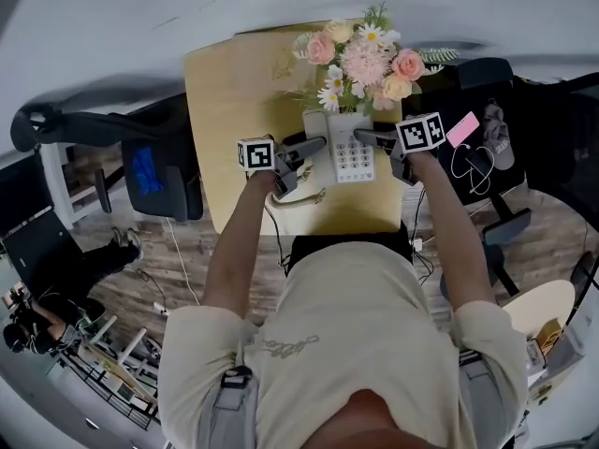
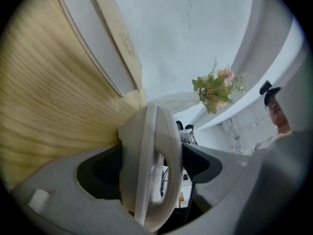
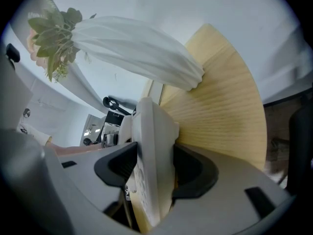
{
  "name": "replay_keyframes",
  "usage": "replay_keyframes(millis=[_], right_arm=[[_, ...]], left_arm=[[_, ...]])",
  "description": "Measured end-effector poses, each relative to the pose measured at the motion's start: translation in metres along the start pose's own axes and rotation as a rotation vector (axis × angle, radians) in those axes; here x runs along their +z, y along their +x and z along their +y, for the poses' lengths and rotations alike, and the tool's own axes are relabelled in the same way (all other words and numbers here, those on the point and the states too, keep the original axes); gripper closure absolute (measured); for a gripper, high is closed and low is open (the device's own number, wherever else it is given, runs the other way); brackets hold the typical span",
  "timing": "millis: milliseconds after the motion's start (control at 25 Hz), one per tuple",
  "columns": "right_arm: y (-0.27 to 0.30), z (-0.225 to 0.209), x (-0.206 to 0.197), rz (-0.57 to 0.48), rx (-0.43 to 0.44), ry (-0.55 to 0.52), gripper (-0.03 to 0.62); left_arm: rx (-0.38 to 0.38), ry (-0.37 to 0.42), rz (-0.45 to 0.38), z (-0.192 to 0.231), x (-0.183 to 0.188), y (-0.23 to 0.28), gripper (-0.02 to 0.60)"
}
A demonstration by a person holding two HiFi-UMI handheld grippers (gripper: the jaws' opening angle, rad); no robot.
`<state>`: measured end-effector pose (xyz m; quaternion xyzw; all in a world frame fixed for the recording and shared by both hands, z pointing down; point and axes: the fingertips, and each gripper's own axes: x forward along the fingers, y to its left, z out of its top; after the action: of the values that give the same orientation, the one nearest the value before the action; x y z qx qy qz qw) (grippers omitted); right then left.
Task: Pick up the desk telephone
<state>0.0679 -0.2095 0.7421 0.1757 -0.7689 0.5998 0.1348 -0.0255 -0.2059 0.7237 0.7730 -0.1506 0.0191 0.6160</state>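
Observation:
A white desk telephone (image 1: 351,152) with a keypad lies on the wooden table (image 1: 234,92), just in front of a flower bouquet. My left gripper (image 1: 307,157) is at the phone's left side, and my right gripper (image 1: 379,152) is at its right side. In the left gripper view the handset edge of the phone (image 2: 146,131) stands between the wide-spread jaws of the left gripper (image 2: 151,161). In the right gripper view the phone's other edge (image 3: 149,141) fills the gap of the right gripper (image 3: 155,168). Both grippers stand open around the phone.
A bouquet (image 1: 360,64) in a white wrap (image 3: 137,48) stands right behind the phone. The phone cord (image 1: 299,199) trails toward the front edge. Office chairs (image 1: 159,171) flank the table; a pink card (image 1: 462,129) lies on the dark seat at the right.

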Motion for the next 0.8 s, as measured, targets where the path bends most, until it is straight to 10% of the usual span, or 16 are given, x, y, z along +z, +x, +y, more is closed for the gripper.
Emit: replay_keyframes(millis=[800], right_arm=[[-0.057,0.114,-0.015,-0.199,-0.057,-0.308,0.373]], left_arm=[[-0.090,0.387,-0.079,-0.124,-0.015,-0.031,0.204]])
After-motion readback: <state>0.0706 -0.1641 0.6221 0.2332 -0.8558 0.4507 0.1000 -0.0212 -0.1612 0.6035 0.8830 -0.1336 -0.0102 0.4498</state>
